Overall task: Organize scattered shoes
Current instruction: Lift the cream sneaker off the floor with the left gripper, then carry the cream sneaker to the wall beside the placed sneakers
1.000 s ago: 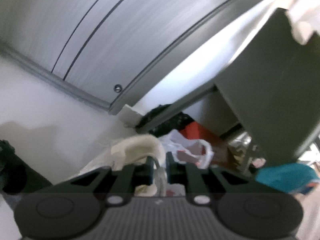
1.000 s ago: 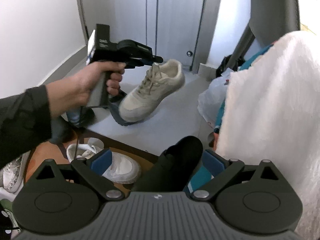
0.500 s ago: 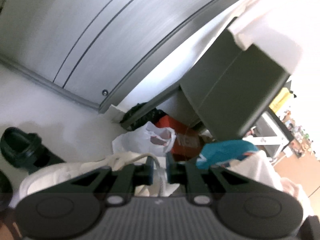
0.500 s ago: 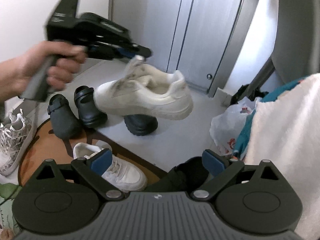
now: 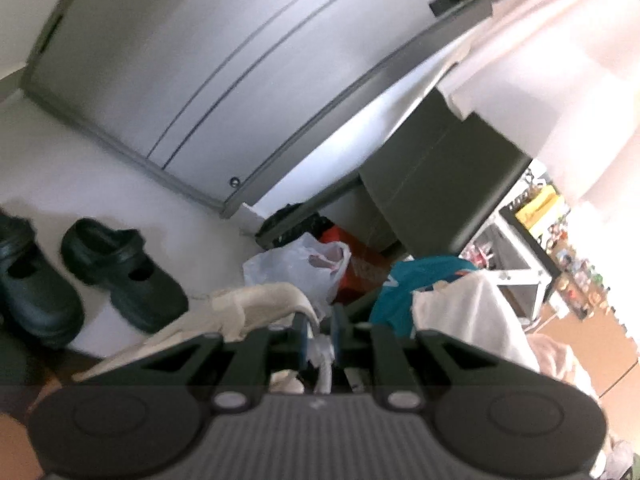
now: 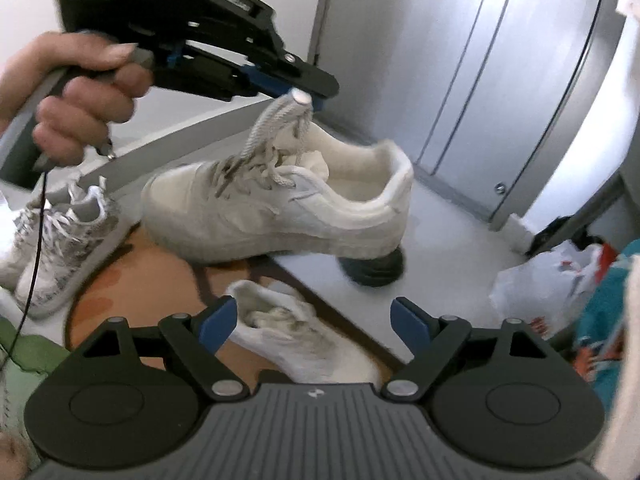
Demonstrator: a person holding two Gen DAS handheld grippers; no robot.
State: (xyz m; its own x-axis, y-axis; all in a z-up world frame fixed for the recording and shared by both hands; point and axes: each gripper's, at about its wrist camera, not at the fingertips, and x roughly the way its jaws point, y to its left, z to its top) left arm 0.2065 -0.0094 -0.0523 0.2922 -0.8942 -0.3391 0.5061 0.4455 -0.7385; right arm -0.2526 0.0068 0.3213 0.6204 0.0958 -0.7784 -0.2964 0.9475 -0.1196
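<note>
A home entryway: grey door (image 6: 520, 80), shoes (image 5: 124, 272) scattered over floor and mat (image 6: 116, 280).

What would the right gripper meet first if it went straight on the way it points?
Most likely the white sneaker lying on the brown mat, right between the open jaws of the right gripper. Depth is uncertain; the hanging cream sneaker lies higher in the view.

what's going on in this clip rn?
A person is tidying shoes with two handheld grippers. The left gripper is shut on the laces of a cream sneaker, dangling it above the floor near the orange mat. The right gripper is open and empty above a white sneaker on the mat.
</note>
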